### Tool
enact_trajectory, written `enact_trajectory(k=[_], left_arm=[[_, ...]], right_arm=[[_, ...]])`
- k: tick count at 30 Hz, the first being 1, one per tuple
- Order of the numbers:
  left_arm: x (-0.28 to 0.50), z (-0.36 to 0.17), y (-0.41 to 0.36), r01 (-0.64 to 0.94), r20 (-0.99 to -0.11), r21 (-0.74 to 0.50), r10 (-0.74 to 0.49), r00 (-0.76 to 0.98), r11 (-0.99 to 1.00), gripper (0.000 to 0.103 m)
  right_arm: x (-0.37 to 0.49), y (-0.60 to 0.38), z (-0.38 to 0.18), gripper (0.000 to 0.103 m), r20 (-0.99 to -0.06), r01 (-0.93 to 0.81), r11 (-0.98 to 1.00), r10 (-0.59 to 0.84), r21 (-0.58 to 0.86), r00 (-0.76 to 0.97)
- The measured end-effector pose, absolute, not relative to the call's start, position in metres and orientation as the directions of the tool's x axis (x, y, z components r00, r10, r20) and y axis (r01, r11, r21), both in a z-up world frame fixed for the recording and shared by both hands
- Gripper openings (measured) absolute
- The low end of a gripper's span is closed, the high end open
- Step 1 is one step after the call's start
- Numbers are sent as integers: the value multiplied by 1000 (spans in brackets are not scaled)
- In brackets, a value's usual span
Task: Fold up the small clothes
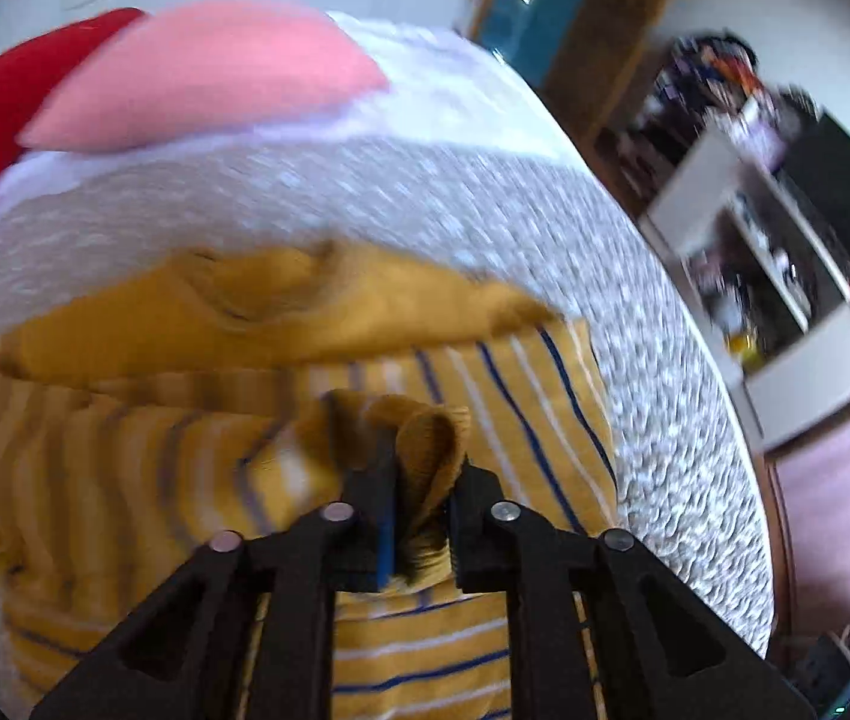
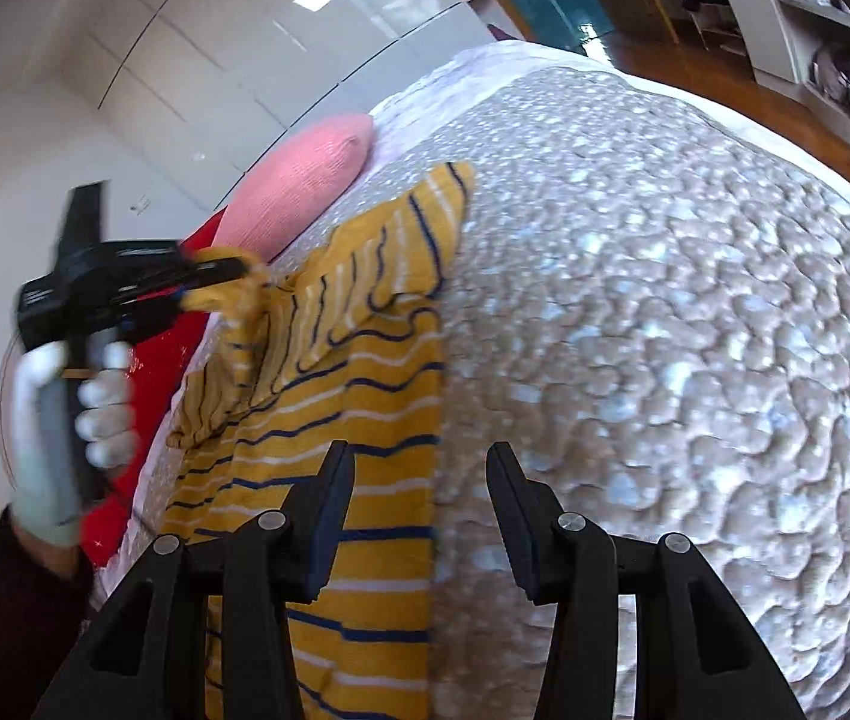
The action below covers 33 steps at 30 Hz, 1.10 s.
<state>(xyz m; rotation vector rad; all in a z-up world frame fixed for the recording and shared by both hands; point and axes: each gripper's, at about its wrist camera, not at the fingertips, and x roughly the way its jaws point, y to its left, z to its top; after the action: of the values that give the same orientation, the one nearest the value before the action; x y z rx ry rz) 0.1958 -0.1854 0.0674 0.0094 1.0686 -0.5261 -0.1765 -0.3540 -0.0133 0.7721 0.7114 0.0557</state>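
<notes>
Left gripper (image 1: 419,498): jaws clenched on a bunched mustard fold of the striped garment (image 1: 484,432), lifted.
Right gripper (image 2: 422,516): jaws released, hovering over the garment's edge.
Garment: spread on the quilted bed (image 2: 664,300).
Pink pillow (image 1: 209,72): at 11 o'clock.

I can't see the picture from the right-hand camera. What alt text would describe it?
The open right claw hovers over the edge of a yellow striped garment spread on a bumpy grey bedspread. To the side, the left claw, held in a white-gloved hand, pinches and lifts a bunched part of the garment, near a pink pillow.
</notes>
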Motion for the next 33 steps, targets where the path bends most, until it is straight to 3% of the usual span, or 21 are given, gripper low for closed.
enact_trajectory(k=[2,4,5,6,12,16,20,24,25,26,27,28,30,33], left_arm=[[193,57,-194,431,-834,-316,-464,299,845,16],[187,61,-188,440,-810,-383,-524,263,812,24],[181,67,-183,451,-795,-398,-545,265,799,33],[179,74,-184,461,-789,-394,-550,273,795,42],[143,115,-98,457,-770,-261,-469,433,851,58],[130,117,-23,328,-769,-180,-340,541,928,59],[117,103,62,167,-773,-238,-291,563,957,59],[99,87,125,56,-780,-285,-265,566,957,59],[95,82,137,35,-783,-295,-262,564,955,59],[93,76,146,17,-786,-303,-260,560,953,59],[90,71,156,3,-788,-311,-260,558,950,59],[89,66,161,-6,-790,-318,-261,554,948,59],[87,56,168,-18,-798,-326,-265,542,945,59],[88,42,169,-20,-808,-337,-279,520,941,59]], right_arm=[[-181,-359,-17,50,-566,216,709,302,672,767],[-183,-361,-17,50,-571,228,708,293,669,767],[-184,-362,-17,51,-571,231,706,291,670,768],[-185,-363,-16,51,-571,232,706,289,669,768],[-168,-346,8,51,-572,182,746,306,641,761],[-126,-324,41,58,-572,110,821,287,560,769],[-66,-312,54,60,-600,106,858,258,503,757],[8,-291,33,60,-734,157,911,196,382,651],[26,-285,20,55,-785,176,920,185,349,592],[31,-282,14,38,-801,179,924,184,339,570],[36,-278,11,30,-813,170,932,177,319,555],[35,-277,11,11,-807,158,934,181,319,561],[32,-284,22,8,-777,137,919,224,369,588],[28,-297,33,5,-779,197,925,143,325,611]])
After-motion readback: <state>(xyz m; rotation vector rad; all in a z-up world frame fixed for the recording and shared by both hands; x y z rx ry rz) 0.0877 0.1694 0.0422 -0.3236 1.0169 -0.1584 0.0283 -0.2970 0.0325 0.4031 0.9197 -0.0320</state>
